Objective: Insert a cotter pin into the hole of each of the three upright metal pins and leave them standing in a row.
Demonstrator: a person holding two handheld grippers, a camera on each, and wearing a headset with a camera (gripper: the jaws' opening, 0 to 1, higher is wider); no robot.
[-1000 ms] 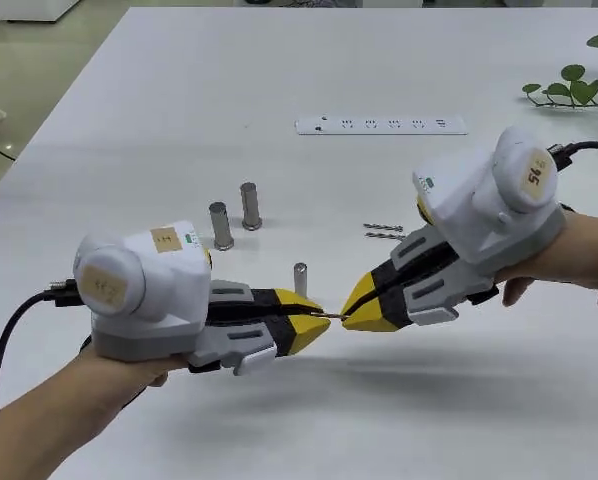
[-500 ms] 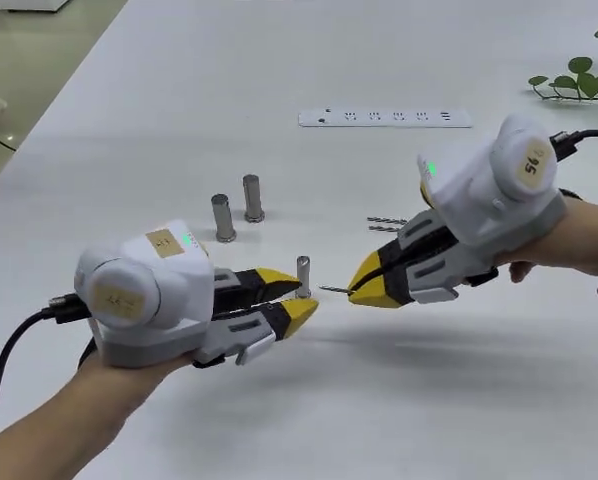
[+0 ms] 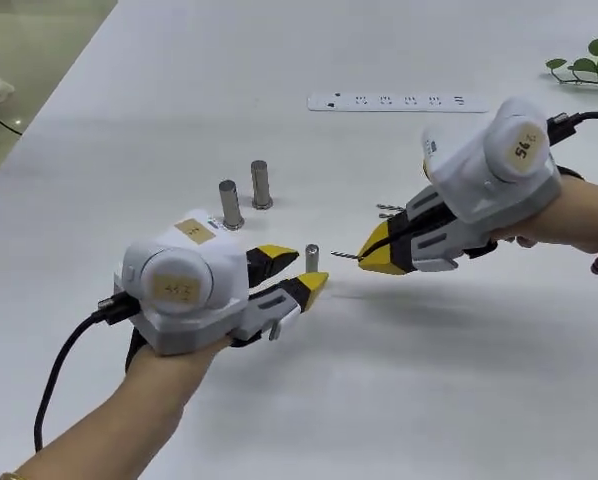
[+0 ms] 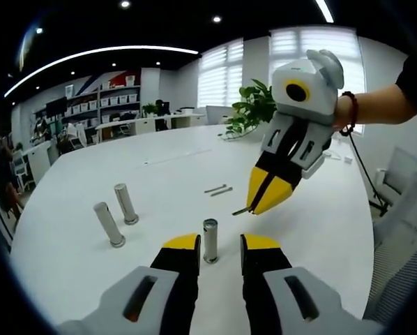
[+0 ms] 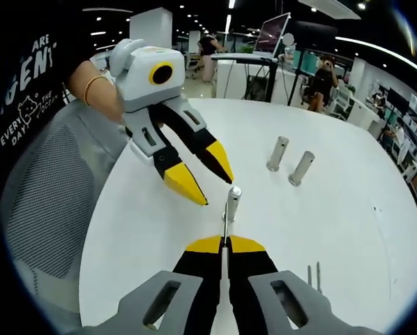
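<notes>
Standing upright near the middle of the counter (image 3: 429,380), the nearest metal pin (image 3: 312,258) sits between the spread jaws of the left hand-held gripper (image 3: 301,268). That hand-held gripper is open. In the left gripper view its yellow-tipped jaws flank the metal pin (image 4: 210,241) on both sides with a little gap each way, so nothing is clamped.

The right hand-held gripper (image 3: 374,255) comes in from the counter's right side, its jaws closed on a thin cotter pin (image 3: 345,256) that sticks out level from the tips toward the metal pin's top. In the left gripper view the cotter pin (image 4: 240,209) ends just beside the metal pin's upper end, with a small gap between them. In the right gripper view the cotter pin (image 5: 224,227) runs straight from the closed jaws of the right hand-held gripper (image 5: 222,244) toward the nearest metal pin (image 5: 231,202).

The two other metal pins (image 3: 246,195) stand upright close together, further toward the counter's far left corner. Spare cotter pins (image 3: 389,210) lie flat on the counter behind the right hand-held gripper's jaws. A white power strip (image 3: 399,101) lies along the far edge, and a leafy plant (image 3: 589,62) sits at the far right corner.
</notes>
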